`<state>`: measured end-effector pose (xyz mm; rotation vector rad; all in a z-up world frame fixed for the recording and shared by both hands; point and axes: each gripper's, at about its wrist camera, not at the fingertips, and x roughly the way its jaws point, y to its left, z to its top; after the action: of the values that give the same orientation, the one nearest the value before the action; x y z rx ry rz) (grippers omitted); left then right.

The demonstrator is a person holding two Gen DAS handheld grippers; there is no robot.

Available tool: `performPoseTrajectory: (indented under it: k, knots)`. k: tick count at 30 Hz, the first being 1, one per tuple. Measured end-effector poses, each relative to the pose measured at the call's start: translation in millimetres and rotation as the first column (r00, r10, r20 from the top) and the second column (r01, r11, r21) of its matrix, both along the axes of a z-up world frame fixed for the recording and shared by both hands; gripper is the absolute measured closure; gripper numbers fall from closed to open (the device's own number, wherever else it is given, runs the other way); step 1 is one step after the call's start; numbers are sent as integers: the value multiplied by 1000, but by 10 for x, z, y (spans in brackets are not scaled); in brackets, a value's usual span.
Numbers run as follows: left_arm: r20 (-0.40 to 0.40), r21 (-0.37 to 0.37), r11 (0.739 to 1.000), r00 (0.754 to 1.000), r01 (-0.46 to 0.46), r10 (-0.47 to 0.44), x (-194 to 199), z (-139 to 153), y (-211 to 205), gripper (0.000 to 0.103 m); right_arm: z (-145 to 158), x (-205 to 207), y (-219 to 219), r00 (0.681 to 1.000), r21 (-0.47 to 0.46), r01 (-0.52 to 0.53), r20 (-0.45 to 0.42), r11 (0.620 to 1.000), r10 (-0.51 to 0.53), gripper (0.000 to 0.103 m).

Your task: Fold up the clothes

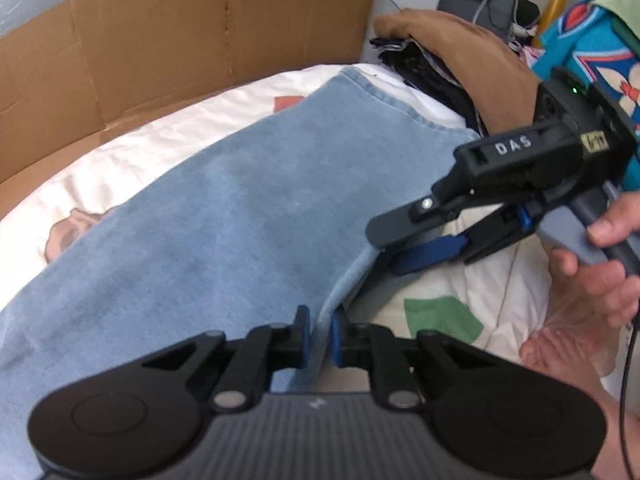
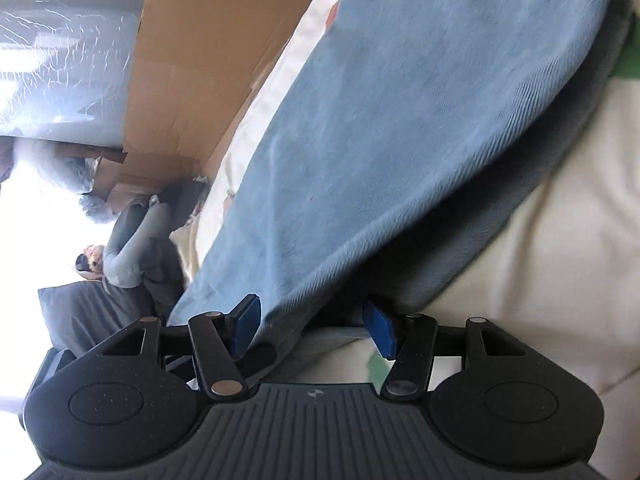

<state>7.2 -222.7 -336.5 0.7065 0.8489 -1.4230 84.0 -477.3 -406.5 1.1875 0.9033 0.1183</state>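
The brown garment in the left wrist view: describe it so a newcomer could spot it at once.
Start at the cardboard sheet behind the bed. Follow it right, past the blue denim garment, to a heap of dark clothes. The brown garment drapes over that heap, the only tan piece there.

1. The carrying surface is a bed covered by a cream sheet printed with coloured patches: a green one near the front edge, a reddish one further back, and a tan one at the left.
2. A light blue denim garment lies spread flat across the sheet, running diagonally and covering most of it.
3. At the far right of the bed sits a pile of dark clothes with a brown garment draped on top.
4. A flattened cardboard sheet stands along the far edge; whether it rests on the bed or behind it is unclear.
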Motion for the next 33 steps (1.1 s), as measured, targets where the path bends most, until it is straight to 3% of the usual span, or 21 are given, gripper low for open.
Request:
performPoseTrajectory:
  k: [5, 14, 18, 24, 30, 33]
  knots:
    - [3, -6, 1000, 1000, 3, -3, -28, -67, -33, 93, 3, 195, 124, 999, 2, -39, 15, 999, 39, 36]
    - [5, 0, 999, 999, 39, -39, -102, -82, 13, 93, -154, 141, 323, 995, 68, -95, -10, 993, 96, 35]
    - [38, 42, 998, 998, 53, -54, -155, -237, 8, 83, -179, 73, 338, 995, 97, -101, -14, 990, 103, 36]
    - [118, 71, 993, 987, 99, -107, -250, -365, 85, 82, -160, 18, 249, 998, 85, -59, -19, 995, 61, 37]
    - [155, 106, 993, 986, 53, -69, -113, -337, 316, 60, -136, -2, 202, 999, 47, -51, -15, 998, 52, 36]
    - [185, 119, 993, 982, 13, -35, 7, -307, 482, 57, -121, 36, 246, 997, 33, -74, -17, 997, 75, 36]
